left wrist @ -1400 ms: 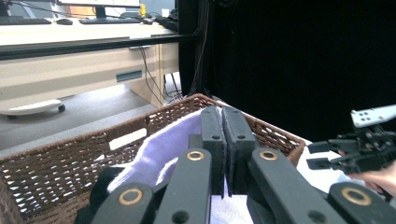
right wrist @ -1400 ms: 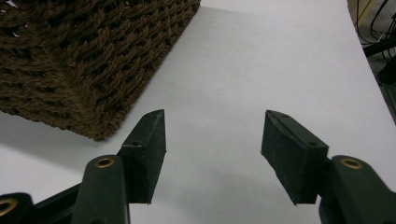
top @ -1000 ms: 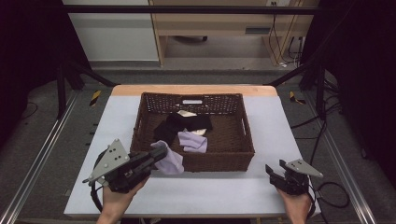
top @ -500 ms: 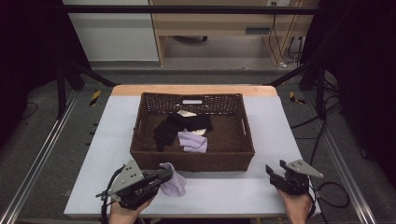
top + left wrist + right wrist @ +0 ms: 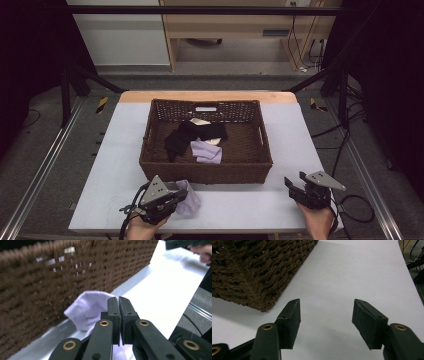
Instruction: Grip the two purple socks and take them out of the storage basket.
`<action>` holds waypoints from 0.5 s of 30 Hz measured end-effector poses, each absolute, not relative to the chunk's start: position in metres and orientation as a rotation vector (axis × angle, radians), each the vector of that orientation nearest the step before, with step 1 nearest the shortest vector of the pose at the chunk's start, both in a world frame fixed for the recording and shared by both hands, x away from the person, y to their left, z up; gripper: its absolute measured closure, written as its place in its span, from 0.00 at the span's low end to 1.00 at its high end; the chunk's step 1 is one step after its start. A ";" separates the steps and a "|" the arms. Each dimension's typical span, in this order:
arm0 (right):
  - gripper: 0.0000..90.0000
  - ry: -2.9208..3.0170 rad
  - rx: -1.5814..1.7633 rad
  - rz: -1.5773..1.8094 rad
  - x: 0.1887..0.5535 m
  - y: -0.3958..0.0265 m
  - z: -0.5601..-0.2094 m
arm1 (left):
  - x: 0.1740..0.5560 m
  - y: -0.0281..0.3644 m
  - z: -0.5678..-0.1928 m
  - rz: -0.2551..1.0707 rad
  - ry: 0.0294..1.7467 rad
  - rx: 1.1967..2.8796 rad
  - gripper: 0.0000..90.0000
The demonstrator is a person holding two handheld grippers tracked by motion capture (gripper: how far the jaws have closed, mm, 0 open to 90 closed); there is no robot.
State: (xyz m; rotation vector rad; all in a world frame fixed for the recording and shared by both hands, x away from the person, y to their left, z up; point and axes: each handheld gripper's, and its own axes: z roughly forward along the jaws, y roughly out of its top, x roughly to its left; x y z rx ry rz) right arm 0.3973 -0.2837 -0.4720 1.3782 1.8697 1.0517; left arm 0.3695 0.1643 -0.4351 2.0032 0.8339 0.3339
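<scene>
Here we have the left tongs (image 5: 176, 200) closed tight on a lilac cloth (image 5: 189, 204), their two black jaws pressed flat together with the fabric pinched between them. In the left gripper view the cloth (image 5: 87, 311) bulges out ahead and to the left of the tongs (image 5: 119, 305), lying on the white bench (image 5: 250, 207) just in front of the basket's near wall (image 5: 50, 285). From the high view, the cloth sits outside the basket (image 5: 206, 172), close to its front left corner, low against the bench and apparently resting on it.

The right tongs (image 5: 296, 186) are spread wide with nothing between them; the right gripper view shows bare bench between the two jaws, and the basket's corner (image 5: 259, 272) lies up and to the left of them (image 5: 325, 313). They stand well apart from the cloth, across the front of the bench.

So the relation that matters is this: the cloth lies directly at the tip of the left tongs, bunched rather than stretched, so we cannot name a clear long axis. The left hand is plainly the nearer one. We judge that the next move is a release onto the bench, or a spreading that would call the right tongs leftward along the basket's front. Inside the basket remain a black garment (image 5: 182, 137) and another lilac piece (image 5: 207, 151).
</scene>
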 end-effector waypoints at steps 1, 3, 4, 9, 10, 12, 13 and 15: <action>0.44 1.871 1.376 1.048 0.398 -0.284 -0.473 | 0.370 0.164 -0.437 0.329 0.835 2.011 0.97; 0.44 1.874 1.385 1.049 0.397 -0.283 -0.473 | 0.371 0.162 -0.442 0.327 0.844 2.025 0.96; 0.43 1.875 1.380 1.044 0.398 -0.283 -0.473 | 0.372 0.162 -0.443 0.327 0.849 2.030 0.96; 0.43 1.879 1.380 1.044 0.398 -0.284 -0.474 | 0.374 0.163 -0.445 0.343 0.870 2.044 0.88; 0.43 1.880 1.384 1.043 0.398 -0.284 -0.474 | 0.374 0.164 -0.444 0.345 0.882 2.043 0.79; 0.43 1.879 1.381 1.043 0.398 -0.284 -0.474 | 0.374 0.165 -0.443 0.351 0.887 2.040 0.72; 0.43 1.879 1.381 1.043 0.398 -0.284 -0.474 | 0.374 0.166 -0.441 0.357 0.891 2.036 0.72; 0.43 1.877 1.389 1.047 0.398 -0.283 -0.473 | 0.373 0.168 -0.436 0.369 0.894 2.024 0.68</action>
